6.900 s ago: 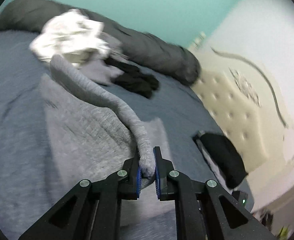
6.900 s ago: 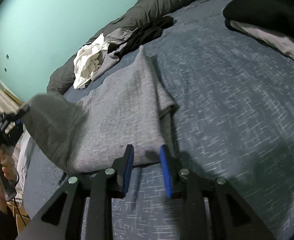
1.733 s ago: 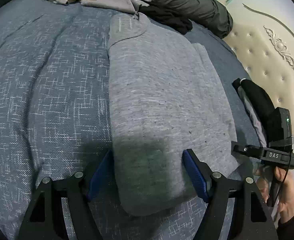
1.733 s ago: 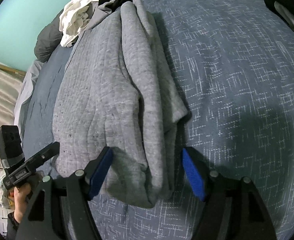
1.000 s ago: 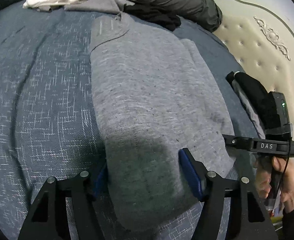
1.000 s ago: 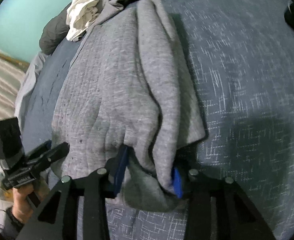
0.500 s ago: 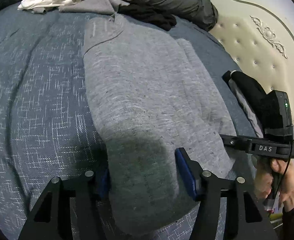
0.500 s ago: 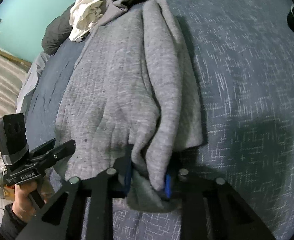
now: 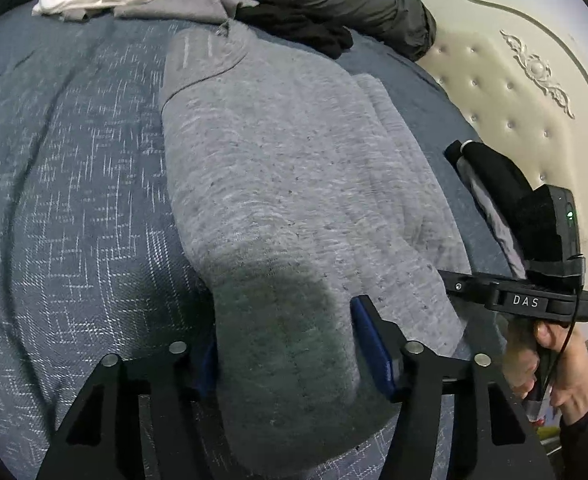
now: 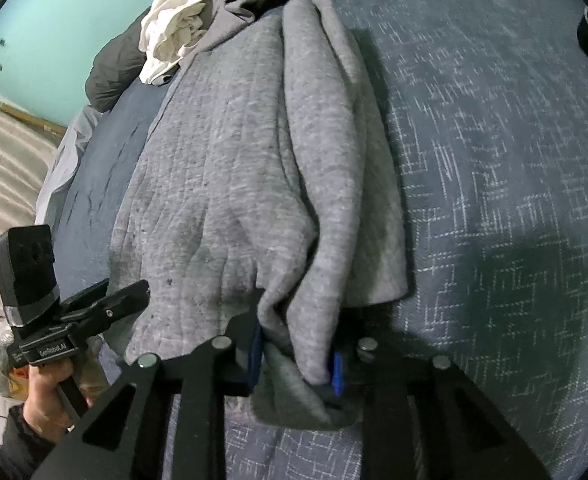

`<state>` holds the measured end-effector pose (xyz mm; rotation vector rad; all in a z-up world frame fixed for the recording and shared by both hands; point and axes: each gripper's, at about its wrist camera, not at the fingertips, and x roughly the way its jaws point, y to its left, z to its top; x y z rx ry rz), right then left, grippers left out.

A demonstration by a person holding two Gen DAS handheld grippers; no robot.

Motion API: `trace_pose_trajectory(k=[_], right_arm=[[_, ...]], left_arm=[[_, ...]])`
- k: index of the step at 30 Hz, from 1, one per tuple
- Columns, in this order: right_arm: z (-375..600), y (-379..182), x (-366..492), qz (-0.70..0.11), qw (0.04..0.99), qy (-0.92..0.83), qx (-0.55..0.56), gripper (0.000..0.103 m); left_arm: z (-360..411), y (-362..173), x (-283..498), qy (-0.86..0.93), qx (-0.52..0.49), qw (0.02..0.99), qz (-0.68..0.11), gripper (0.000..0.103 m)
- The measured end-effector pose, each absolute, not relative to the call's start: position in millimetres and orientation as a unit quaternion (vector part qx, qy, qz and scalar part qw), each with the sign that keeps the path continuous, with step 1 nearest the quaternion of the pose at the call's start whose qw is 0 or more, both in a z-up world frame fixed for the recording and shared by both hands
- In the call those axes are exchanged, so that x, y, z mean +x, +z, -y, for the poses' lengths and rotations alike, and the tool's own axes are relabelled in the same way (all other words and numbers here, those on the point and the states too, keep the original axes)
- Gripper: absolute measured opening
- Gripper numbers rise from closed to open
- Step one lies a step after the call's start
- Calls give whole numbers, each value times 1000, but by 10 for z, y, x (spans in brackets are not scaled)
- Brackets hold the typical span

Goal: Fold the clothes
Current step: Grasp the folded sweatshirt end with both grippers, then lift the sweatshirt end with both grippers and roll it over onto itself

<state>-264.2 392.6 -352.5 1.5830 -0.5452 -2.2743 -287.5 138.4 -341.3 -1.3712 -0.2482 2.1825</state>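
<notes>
Garment: a grey sweater (image 9: 278,184) lies lengthwise on the blue bedspread (image 9: 62,208), its sides folded in so it forms a long narrow strip; a folded-in sleeve (image 10: 318,152) runs along its right side.
Left tongs (image 9: 290,344): set around the near left corner of the strip, blue pads on either side of a thick bunch of cloth; the gap is middling, and whether they already pinch I cannot tell.
Right tongs (image 10: 296,354): drawn narrow on the near right corner, gripping the gathered hem and sleeve end together, likely so the layers stay stacked.
Why both at the near end: holding both corners would let the strip be carried as one edge toward the collar (image 9: 202,56), a judgement only.
Other clothes: a white, grey and black heap (image 10: 198,12) lies just beyond the collar; a dark folded stack (image 9: 494,184) sits near the headboard (image 9: 506,92).
</notes>
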Motion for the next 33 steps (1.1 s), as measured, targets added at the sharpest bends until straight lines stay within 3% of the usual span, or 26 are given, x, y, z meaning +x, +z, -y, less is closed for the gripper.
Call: trace_pose_trajectory(k=[8,19,33], right_arm=[[-4047,-3340,-2497,167,161,-816,530,18],[-4130,-2737,-2425,136,173,-846,485,17],[-4494,-1989,-2203,122,161,-877,436,17]], left_arm=[[-1388,-3208,-2798,830,-483,272,63,43],[-1434,-2702,-2636,849,-441,286,48,41],[-2129,-1987,-2465,861,-398,317,23,41]])
